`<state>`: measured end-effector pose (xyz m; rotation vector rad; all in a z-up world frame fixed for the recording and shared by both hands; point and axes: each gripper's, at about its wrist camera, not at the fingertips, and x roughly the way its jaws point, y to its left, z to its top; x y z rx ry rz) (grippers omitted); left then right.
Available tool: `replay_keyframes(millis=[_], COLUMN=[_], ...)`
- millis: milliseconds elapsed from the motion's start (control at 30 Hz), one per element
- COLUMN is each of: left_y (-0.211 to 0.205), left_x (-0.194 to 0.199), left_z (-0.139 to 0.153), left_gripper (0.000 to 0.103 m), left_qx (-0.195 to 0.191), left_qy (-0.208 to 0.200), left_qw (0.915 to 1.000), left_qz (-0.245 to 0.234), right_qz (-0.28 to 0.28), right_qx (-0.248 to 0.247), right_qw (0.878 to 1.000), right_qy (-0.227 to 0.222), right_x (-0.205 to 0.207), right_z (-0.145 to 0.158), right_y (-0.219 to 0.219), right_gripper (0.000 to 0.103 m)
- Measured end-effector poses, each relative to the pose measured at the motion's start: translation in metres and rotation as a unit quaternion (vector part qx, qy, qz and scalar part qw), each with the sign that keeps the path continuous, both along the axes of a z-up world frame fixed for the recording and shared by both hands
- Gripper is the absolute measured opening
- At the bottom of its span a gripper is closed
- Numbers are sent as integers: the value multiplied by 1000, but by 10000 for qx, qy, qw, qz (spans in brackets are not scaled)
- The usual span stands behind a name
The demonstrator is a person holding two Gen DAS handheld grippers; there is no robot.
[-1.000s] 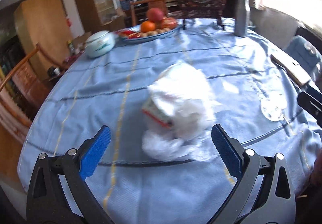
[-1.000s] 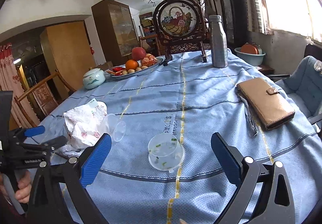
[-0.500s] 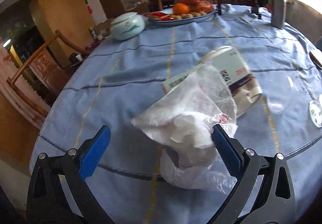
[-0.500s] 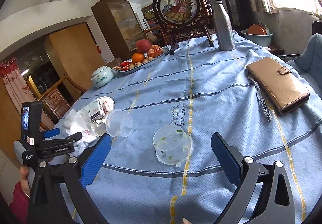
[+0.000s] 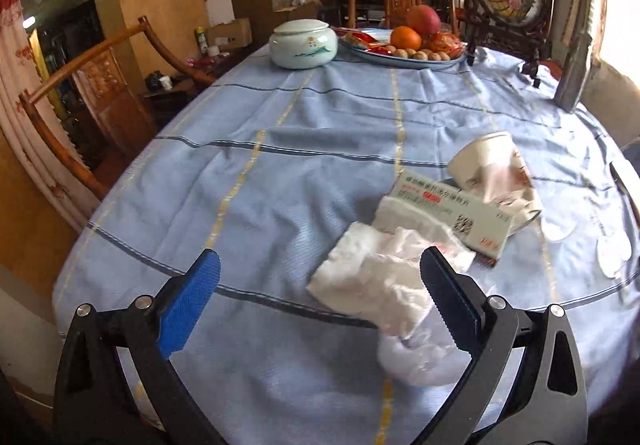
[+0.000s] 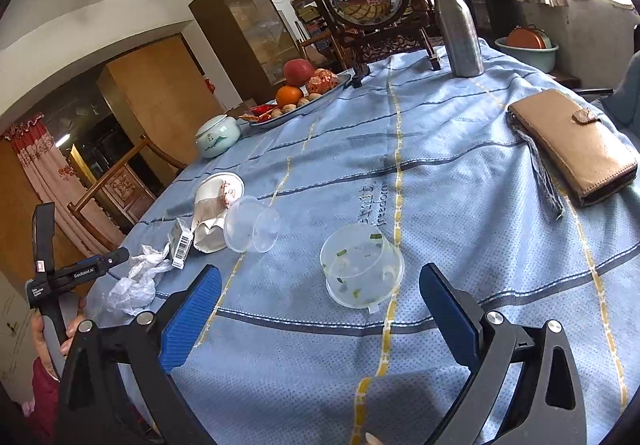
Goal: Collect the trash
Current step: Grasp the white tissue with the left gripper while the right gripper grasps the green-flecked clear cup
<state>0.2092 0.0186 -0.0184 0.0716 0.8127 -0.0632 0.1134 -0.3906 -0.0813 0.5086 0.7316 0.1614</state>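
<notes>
Crumpled white plastic and tissue (image 5: 384, 277) lies on the blue tablecloth (image 5: 280, 165), next to a white medicine box (image 5: 452, 213) and a crushed paper cup (image 5: 492, 169). My left gripper (image 5: 320, 289) is open, low over the cloth, its right finger beside the crumpled plastic. In the right wrist view the same trash shows at the left: plastic (image 6: 136, 281), box (image 6: 180, 245), paper cup (image 6: 216, 205), a clear lid (image 6: 252, 225). A clear plastic container (image 6: 360, 269) with green scraps sits just ahead of my open, empty right gripper (image 6: 320, 309).
A fruit plate (image 5: 404, 49), a pale lidded jar (image 5: 302, 43), a framed embroidery stand (image 5: 508, 1) and a metal bottle (image 6: 458, 21) stand at the far side. A brown wallet (image 6: 572, 145) lies right. Wooden chairs (image 5: 80, 85) stand at the left edge.
The left gripper has swung left and drawn back; the plastic wrap has come off the box and cup, which now lie exposed. The right gripper has shifted a little towards the clear container.
</notes>
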Motion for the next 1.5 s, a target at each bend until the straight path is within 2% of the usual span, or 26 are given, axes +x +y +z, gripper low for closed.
replay_keyframes(millis=[133,233,333,400,433,467,500,700,833,1100,1200,1300,1367,1400,1500], left_y=[-14,-24,-23,-15,-10,-4,0,34,59,86,91,95,96,97,100], left_x=[2,7,16,22,24,24,22,-5,-19,-36,-37,-39,-43,-44,-49], left_z=[-6,-18,-30,-35,-36,-34,-31,6,17,4,0,0,1,2,3], left_gripper=[96,96,92,63,56,45,39,38,38,37,37,37,37,37,37], left_qx=[-153,-270,-350,-556,-780,-1033,-1137,-1167,-1066,-1098,-1200,-1252,-1191,-1144,-1091], left_qy=[190,522,670,813,917,957,919,245,-54,-47,-40,-69,-134,-180,-256], left_qw=[9990,9959,9945,9929,9903,9874,9866,9918,9942,9939,9928,9921,9927,9932,9936], left_qz=[-363,-688,-729,-667,-689,-717,-723,-463,-156,44,62,76,101,113,108], right_qz=[-18,-21,-44,-66,-73,-80,-89,-97,-158,-297,-275,-82,21,30,192], right_qx=[-50,-39,-29,-59,-79,-105,-137,-311,-445,-556,-971,-1406,-1469,-1675,-2135], right_qw=[10000,10000,10000,10000,9999,9999,9999,9995,9989,9979,9942,9867,9848,9809,9700], right_qy=[-42,-10,0,1,-1,-3,0,24,18,142,359,816,926,994,1147], right_x=[-1,0,-1,-2,-2,-3,-3,-2,-2,6,18,38,45,49,61], right_z=[1,0,0,1,1,1,2,3,5,15,13,1,-3,-4,-9], right_y=[1,1,0,1,1,1,2,6,9,4,13,23,25,27,36], right_gripper=[97,97,97,97,97,97,97,97,97,97,97,97,91,90,75])
